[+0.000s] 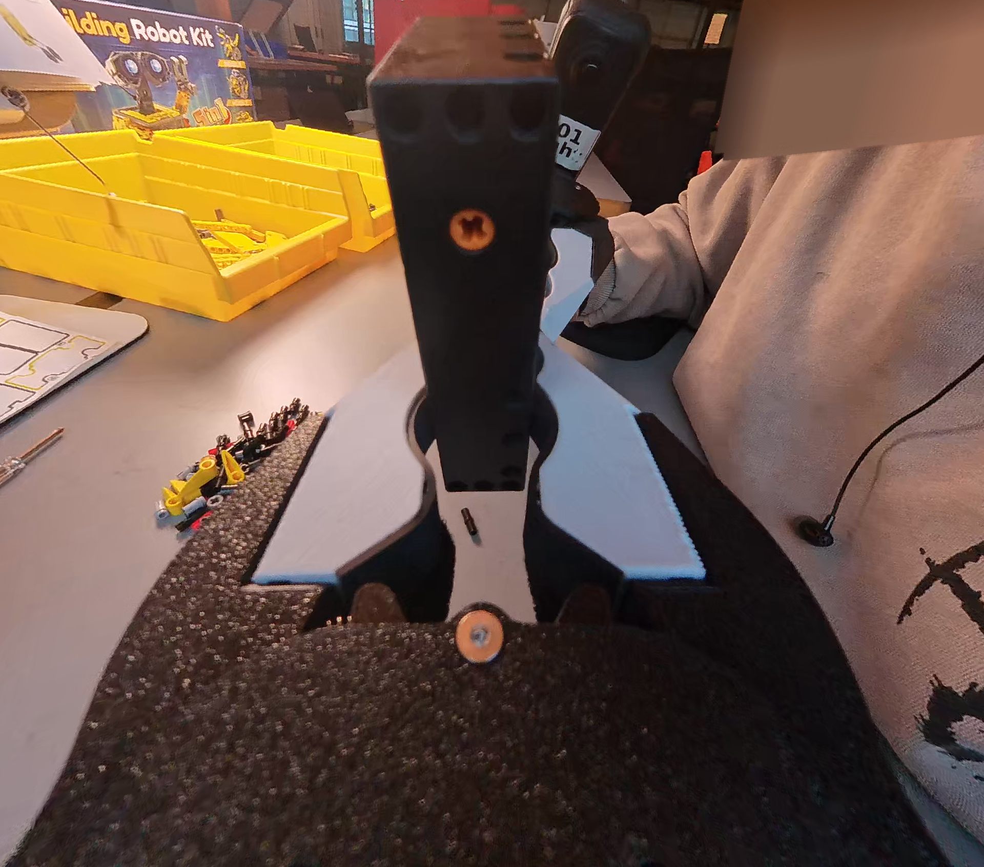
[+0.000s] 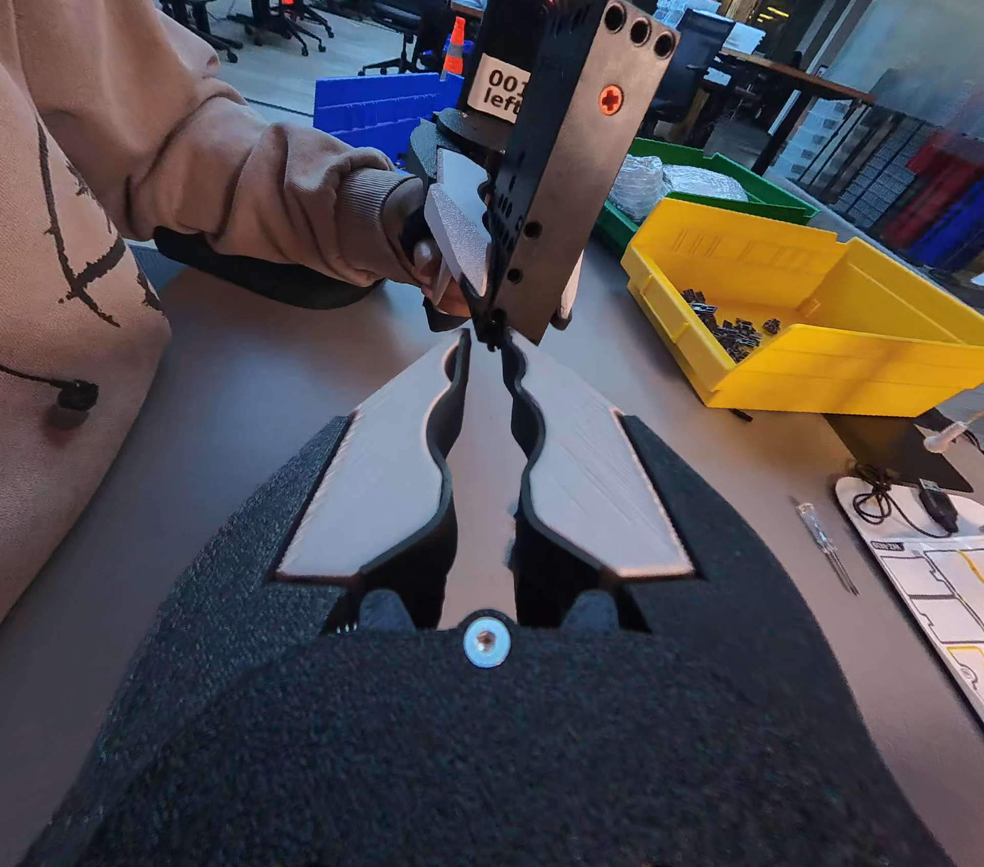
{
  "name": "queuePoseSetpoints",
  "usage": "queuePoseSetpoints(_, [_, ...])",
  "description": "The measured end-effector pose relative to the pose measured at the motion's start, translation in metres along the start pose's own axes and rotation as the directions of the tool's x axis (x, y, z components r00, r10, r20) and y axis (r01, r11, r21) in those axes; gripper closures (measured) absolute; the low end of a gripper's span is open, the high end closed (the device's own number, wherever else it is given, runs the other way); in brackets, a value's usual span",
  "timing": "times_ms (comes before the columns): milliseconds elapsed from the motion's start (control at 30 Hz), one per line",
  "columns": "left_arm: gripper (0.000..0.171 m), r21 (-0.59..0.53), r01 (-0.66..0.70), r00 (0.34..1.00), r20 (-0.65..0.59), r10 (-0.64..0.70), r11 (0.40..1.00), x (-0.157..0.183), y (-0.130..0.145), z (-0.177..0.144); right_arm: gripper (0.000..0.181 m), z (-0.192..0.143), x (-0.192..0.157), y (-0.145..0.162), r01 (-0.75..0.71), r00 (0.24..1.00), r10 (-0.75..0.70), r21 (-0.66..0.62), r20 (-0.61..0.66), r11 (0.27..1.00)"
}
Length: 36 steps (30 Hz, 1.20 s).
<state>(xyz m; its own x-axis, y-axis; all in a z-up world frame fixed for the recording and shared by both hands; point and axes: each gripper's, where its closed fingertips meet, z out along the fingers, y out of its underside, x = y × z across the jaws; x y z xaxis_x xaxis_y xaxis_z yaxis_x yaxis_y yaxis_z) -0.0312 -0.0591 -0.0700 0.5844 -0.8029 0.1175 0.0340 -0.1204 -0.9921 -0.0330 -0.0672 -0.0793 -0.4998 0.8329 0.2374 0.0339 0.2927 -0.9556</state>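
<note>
My left gripper (image 1: 468,362) has its jaws clenched on the black block (image 1: 468,181). It is a tall box with round holes and an orange screw head, standing upright between my white fingers (image 1: 362,479). The block's lower end sits deep in the curved notch of the jaws.

A small black pin (image 1: 469,519) shows just under the block. I cannot tell whether it lies on the counter (image 1: 298,351) or hangs free.

To the left of the block the grey counter is bare for a stretch. Past that lies a heap of small yellow, black and red parts (image 1: 223,469), close beside my left finger. Farther left and behind the block stands a divided yellow tray (image 1: 160,224). A printed sheet (image 1: 53,351) reaches in from the left edge of the view.

On the block's right a person's sweatshirt (image 1: 825,362) crowds in, so there is little room that way.

My right gripper (image 2: 487,343) points at the block's bottom corner, its jaws drawn almost together. Something small and dark sits at the tips against the block. I cannot tell whether the jaws pinch it.

Right of the block stands a yellow bin of dark parts (image 2: 798,362). A screwdriver (image 2: 825,548) lies nearer to me, apart from that bin.
</note>
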Motion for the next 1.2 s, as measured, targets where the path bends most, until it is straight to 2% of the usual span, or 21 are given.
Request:
queuePoseSetpoints(200, [0.141,0.045,0.071,0.997,-0.047,-0.069,0.996,0.005,-0.009,-0.001,0.177,0.001,-0.004,-0.003,-0.011,1.000,0.011,0.007,0.025,1.000])
queuePoseSetpoints(300, [0.140,0.054,0.104,0.992,-0.075,-0.100,0.993,0.008,-0.014,-0.002,0.179,-0.001,-0.005,-0.010,-0.074,0.996,0.071,0.055,0.050,0.996])
queuePoseSetpoints(367, [0.145,0.025,0.097,0.992,-0.082,-0.094,0.995,0.009,-0.012,-0.002,0.179,0.000,-0.008,-0.011,-0.100,0.992,0.095,0.061,0.078,0.993])
queuePoseSetpoints(400, [0.140,0.006,0.087,0.993,-0.082,-0.086,0.996,0.011,-0.010,-0.002,0.179,0.000,-0.010,-0.009,-0.118,0.988,0.112,0.056,0.103,0.991])
queuePoseSetpoints(567, [0.138,-0.082,0.028,0.998,-0.057,-0.032,0.996,0.011,0.001,-0.001,0.179,-0.006,-0.010,-0.010,-0.172,0.974,0.159,0.069,0.164,0.983])
queuePoseSetpoints(600, [0.145,-0.073,0.012,1.000,-0.027,-0.014,0.997,0.005,-0.003,-0.012,0.179,-0.014,-0.005,-0.011,-0.163,0.976,0.150,0.074,0.160,0.984])
queuePoseSetpoints(633, [0.145,-0.014,0.009,0.998,0.057,-0.008,1.000,-0.012,-0.017,-0.035,0.179,-0.034,0.013,-0.017,-0.190,0.979,0.178,0.125,0.103,0.974])
queuePoseSetpoints(667, [0.146,0.090,0.018,0.993,0.114,-0.028,0.996,-0.024,-0.038,-0.061,0.180,-0.057,0.034,-0.020,-0.221,0.975,0.217,0.176,0.039,0.959])
queuePoseSetpoints(700, [0.146,0.142,0.009,0.990,0.140,-0.029,0.990,-0.029,-0.050,-0.077,0.180,-0.072,0.047,-0.015,-0.217,0.974,0.225,0.176,-0.026,0.960])
queuePoseSetpoints(767, [0.146,0.075,-0.028,0.984,0.179,0.014,0.997,-0.033,-0.043,-0.072,0.179,-0.067,0.057,0.006,-0.223,0.968,0.232,0.098,-0.095,0.970])
queuePoseSetpoints(867, [0.145,-0.076,-0.001,0.978,0.208,0.017,0.997,-0.040,-0.008,-0.051,0.178,-0.038,0.068,0.053,-0.152,0.976,0.128,-0.128,-0.175,0.980])
queuePoseSetpoints(967, [0.146,-0.192,0.020,0.953,0.300,0.040,0.981,-0.059,0.019,-0.049,0.178,-0.017,0.085,0.094,-0.138,0.971,0.067,-0.310,-0.229,0.941])
queuePoseSetpoints(1067, [0.146,-0.241,0.036,0.937,0.345,0.051,0.970,-0.069,0.033,-0.049,0.175,-0.006,0.095,0.127,-0.024,0.965,-0.104,-0.477,-0.241,0.878])
queuePoseSetpoints(1133, [0.146,-0.287,0.047,0.923,0.378,0.068,0.957,-0.075,0.045,-0.050,0.162,-0.006,0.096,0.130,-0.013,0.962,-0.122,-0.486,-0.245,0.874])
queuePoseSetpoints(1200, [0.145,-0.334,0.024,0.909,0.399,0.118,0.942,-0.080,0.053,-0.051,0.150,-0.011,0.099,0.114,-0.045,0.959,-0.075,-0.407,-0.275,0.912])
